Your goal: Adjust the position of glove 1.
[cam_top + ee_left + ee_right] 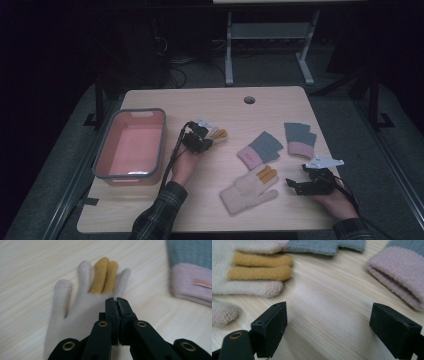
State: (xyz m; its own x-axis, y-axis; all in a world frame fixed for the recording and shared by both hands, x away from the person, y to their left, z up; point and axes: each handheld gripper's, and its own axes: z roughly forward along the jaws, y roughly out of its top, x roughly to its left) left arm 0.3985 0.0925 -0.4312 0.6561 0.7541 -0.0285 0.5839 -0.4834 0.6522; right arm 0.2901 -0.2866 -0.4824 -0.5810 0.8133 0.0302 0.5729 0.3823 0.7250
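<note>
The left gripper [117, 300] had its two black jaws pressed together over the palm of a cream glove [82, 302], and from the left gripper view I could not tell for certain whether cloth was pinched between the tips, since the jaws themselves hid the spot. That glove lay flat with its fingers toward twelve o'clock, the two middle ones mustard yellow and the outer ones pale with greyish tips; its cuff was cut off at the bottom edge. In the high view the left gripper [209, 136] covered most of this glove [219, 134], leaving little more than the finger ends showing at its three o'clock side. At two o'clock in the left gripper view a blurred pink and grey glove [192, 275] ran off the frame. The right gripper [328, 322] stood wide open above bare wood, holding nothing. At its ten o'clock lay a second cream glove [244, 270], partly cropped, and at two o'clock a pink cuff [397, 277]. In the high view the right gripper [296, 183] sat at the table [210, 205] edge near four o'clock, and a pink bin [131, 146] rested at nine o'clock. The room beyond was too dark to read.
</note>
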